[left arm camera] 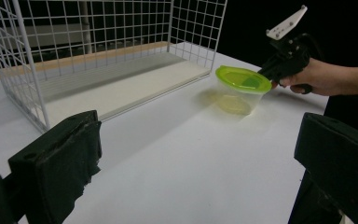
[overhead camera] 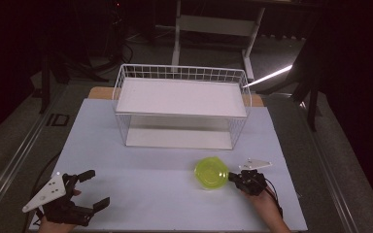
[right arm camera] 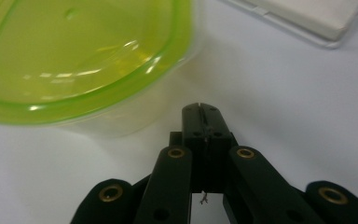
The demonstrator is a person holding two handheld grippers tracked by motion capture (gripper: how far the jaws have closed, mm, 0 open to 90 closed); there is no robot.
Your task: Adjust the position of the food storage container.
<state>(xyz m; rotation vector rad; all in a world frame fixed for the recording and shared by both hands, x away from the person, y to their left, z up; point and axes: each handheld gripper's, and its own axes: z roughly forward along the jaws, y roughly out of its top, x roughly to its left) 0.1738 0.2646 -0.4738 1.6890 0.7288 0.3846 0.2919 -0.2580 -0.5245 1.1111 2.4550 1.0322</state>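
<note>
Dim room, white table, wire basket at 12 o'clock. Green-lidded container on table, right of centre. Right gripper nearer: jaws pressed together, empty, container just beside at its 9 o'clock. Left gripper spread wide, well apart.

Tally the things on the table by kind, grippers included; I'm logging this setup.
Wire shelf racks: 1
Lidded green containers: 1
Handheld grippers: 2, the left gripper and the right gripper
Total: 4
</note>
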